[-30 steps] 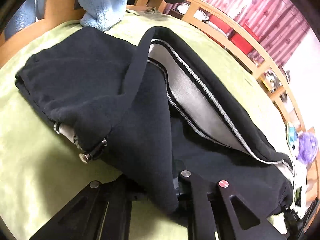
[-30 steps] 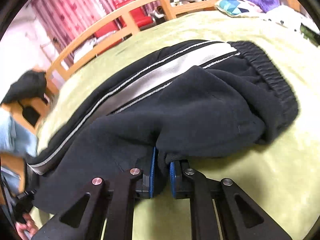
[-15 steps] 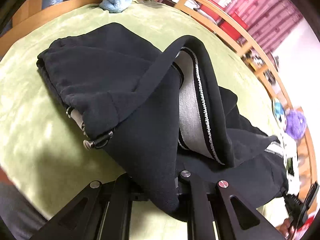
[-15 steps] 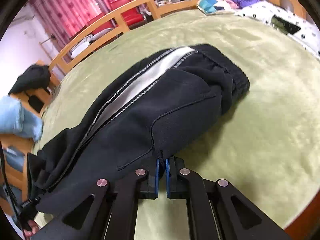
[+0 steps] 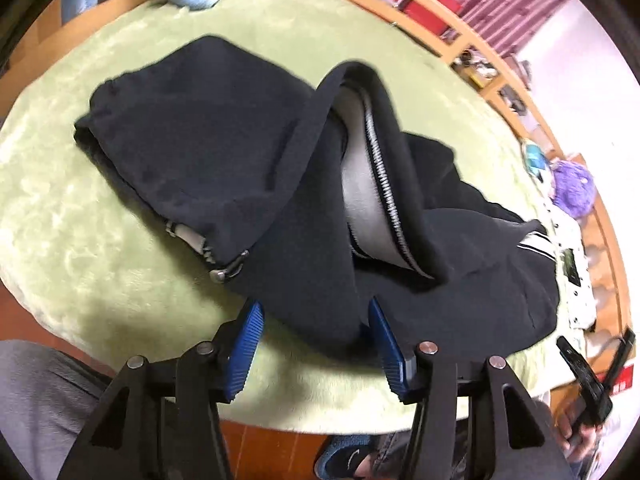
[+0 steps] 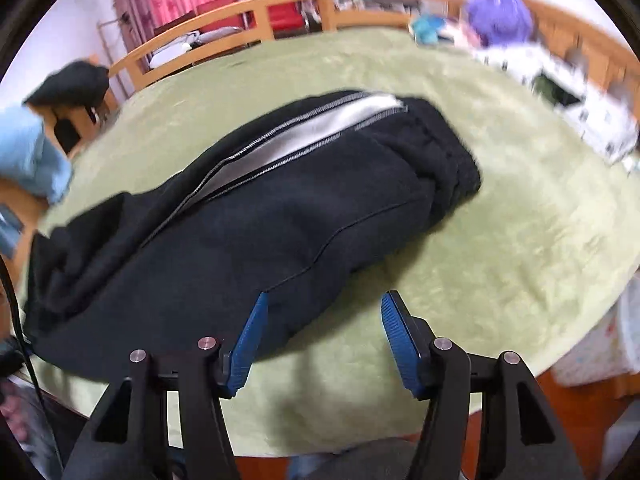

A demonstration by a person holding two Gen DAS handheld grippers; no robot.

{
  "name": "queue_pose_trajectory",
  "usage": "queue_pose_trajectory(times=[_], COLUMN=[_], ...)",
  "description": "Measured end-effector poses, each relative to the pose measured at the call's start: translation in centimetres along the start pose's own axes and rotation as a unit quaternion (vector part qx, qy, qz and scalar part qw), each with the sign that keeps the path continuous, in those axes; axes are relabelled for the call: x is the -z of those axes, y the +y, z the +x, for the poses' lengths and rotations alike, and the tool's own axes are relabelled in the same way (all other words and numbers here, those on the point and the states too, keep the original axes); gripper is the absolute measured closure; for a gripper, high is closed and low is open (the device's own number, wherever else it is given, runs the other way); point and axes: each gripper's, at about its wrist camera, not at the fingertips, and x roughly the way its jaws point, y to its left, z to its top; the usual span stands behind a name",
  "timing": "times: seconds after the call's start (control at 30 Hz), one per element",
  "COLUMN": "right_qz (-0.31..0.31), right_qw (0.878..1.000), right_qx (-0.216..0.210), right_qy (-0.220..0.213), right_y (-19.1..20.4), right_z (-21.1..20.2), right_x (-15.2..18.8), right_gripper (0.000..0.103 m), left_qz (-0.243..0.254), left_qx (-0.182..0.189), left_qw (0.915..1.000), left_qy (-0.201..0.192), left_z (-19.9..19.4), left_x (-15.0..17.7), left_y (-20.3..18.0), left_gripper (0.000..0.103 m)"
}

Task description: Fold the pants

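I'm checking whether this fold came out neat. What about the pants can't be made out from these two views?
- Underside of the black pants, left wrist view: the top layer covers how the lower layers lie.
- Far leg end, right wrist view: bunched and motion-blurred near the left edge.
- Grey stripe, left wrist view: partly buried under a raised fold.
- Near hem, right wrist view: partly behind the opening right gripper.

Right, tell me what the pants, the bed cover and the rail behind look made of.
Pants: seemingly soft black fleece, matte and fuzzy, with a smooth grey side stripe. Bed cover: pale green plush, its pile showing crushed, shiny patches. Rail: light wood, apparently varnished.
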Motion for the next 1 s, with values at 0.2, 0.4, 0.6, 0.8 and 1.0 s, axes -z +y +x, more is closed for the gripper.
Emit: queue_pose_trajectory(times=[0.2,0.4,0.6,0.8,1.0], right_qz=[0.021,0.059,0.103,0.116,0.103], right_qw=[1.0,0.998,0.994,0.992,0.993], right_qx=[-0.018,-0.014,-0.004,0.028,0.033], right_qy=[0.005,0.016,0.026,0.035,0.039], right_y=[1.9,3.3,3.4,4.0,6.1], right_z=[0.6,2.6,3.3,3.8,4.7], right_x=[0.3,-0.8,-0.9,-0.9,-1.2], right_gripper=[0.044,0.044,0.044,0.044,0.044], left_qz=[-0.005,-0.044,-0.087,-0.111,-0.077], left_qx=[-0.024,-0.097,-0.124,-0.102,-0.088], left_qw=[0.9975,0.9896,0.9856,0.9868,0.9907], left_qy=[-0.066,-0.096,-0.076,-0.059,-0.069], left_z=[-4.0,-3.0,1.9,6.4,5.9], left_x=[-4.3,-11.1,-15.7,-17.0,-17.7], left_y=[3.5,9.0,14.0,15.8,14.6], left_gripper=[0.047,0.044,0.046,0.053,0.092])
